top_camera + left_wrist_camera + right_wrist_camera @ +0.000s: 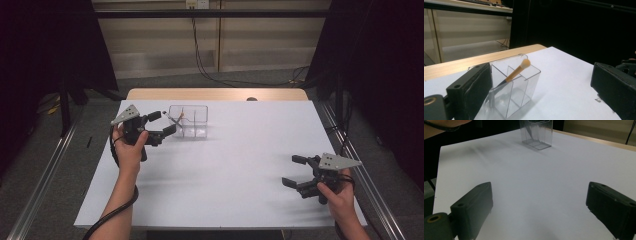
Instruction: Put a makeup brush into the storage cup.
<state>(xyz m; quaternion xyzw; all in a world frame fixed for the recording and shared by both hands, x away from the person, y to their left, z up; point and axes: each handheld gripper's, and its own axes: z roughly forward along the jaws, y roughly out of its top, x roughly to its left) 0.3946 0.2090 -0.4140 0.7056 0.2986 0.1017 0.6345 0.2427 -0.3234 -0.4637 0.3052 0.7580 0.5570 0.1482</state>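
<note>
One makeup brush (517,72) stands tilted in a compartment of the clear organizer (188,121) at the upper left of the white surface (240,170); placing it looks done, with withdrawal left; the left gripper (162,124) sits just beside the organizer, jaws spread and empty; the right gripper (295,171) hovers low at the lower right, jaws wide apart, holding nothing.
</note>
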